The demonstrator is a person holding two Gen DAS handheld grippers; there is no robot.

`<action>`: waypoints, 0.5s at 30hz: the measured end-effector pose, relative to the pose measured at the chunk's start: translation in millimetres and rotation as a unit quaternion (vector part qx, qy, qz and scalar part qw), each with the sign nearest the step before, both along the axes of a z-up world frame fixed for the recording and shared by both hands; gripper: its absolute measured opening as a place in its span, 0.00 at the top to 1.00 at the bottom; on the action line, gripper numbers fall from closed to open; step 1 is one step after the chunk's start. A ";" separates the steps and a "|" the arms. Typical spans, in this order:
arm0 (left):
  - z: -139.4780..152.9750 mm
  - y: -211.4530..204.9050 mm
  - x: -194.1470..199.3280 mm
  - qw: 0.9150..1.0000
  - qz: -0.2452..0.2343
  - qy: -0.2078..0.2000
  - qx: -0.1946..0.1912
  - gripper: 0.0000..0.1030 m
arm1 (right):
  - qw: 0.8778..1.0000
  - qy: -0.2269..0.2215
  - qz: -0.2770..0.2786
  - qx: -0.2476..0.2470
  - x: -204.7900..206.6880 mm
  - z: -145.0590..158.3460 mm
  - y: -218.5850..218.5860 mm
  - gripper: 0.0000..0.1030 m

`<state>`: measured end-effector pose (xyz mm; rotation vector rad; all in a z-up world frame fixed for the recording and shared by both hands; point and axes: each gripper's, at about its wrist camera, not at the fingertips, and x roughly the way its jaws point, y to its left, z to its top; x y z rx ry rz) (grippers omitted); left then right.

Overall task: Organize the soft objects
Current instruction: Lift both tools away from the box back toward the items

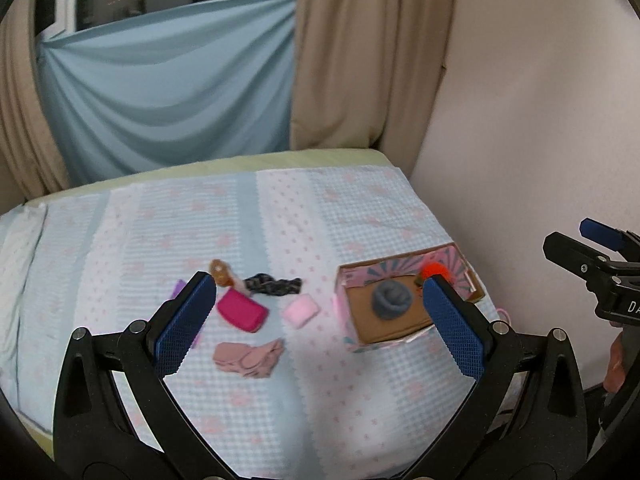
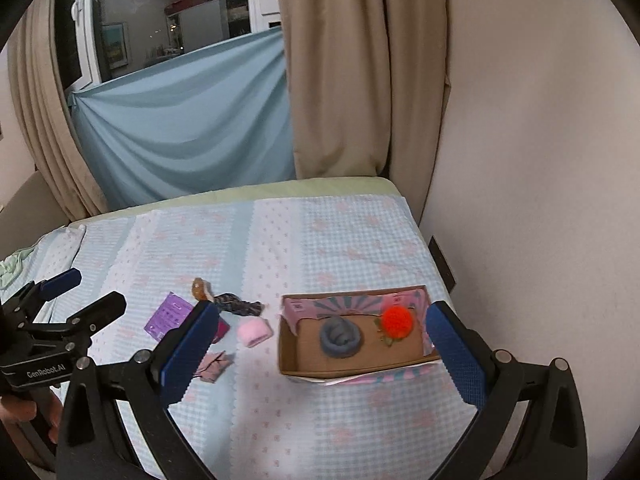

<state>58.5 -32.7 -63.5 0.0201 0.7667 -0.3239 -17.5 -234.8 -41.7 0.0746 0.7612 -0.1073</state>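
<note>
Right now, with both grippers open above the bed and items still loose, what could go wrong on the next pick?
1. The light pink roll lies close to the magenta pouch and dusty pink cloth; wide-open fingers may snag two.
2. The cardboard box sits near the bed's right edge; a nudge could shift it.
3. The grey roll and orange pom-pom already crowd the box, so drops may bounce out.

Bed (image 2: 328,240) carries a cardboard box (image 2: 356,366) and perhaps socks (image 1: 249,354).
</note>
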 end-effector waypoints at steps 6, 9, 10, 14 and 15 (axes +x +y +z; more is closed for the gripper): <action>-2.6 60.3 -6.4 1.000 0.020 -0.011 0.001 0.00 | 1.000 -0.009 0.020 0.005 4.3 -9.8 47.5 0.00; -12.2 88.1 1.0 1.000 0.027 0.002 -0.005 0.00 | 0.999 -0.002 0.029 0.014 16.1 -22.3 72.5 0.00; -15.3 95.6 4.0 1.000 0.027 0.004 -0.004 0.00 | 0.999 0.000 0.031 0.016 19.6 -25.8 79.4 0.00; -34.6 128.8 20.1 1.000 0.023 0.013 0.009 0.00 | 0.999 0.007 0.038 0.025 38.9 -46.6 110.7 0.00; -42.3 137.4 27.0 1.000 0.021 0.017 0.012 0.00 | 0.999 0.009 0.038 0.028 46.4 -54.5 119.8 0.00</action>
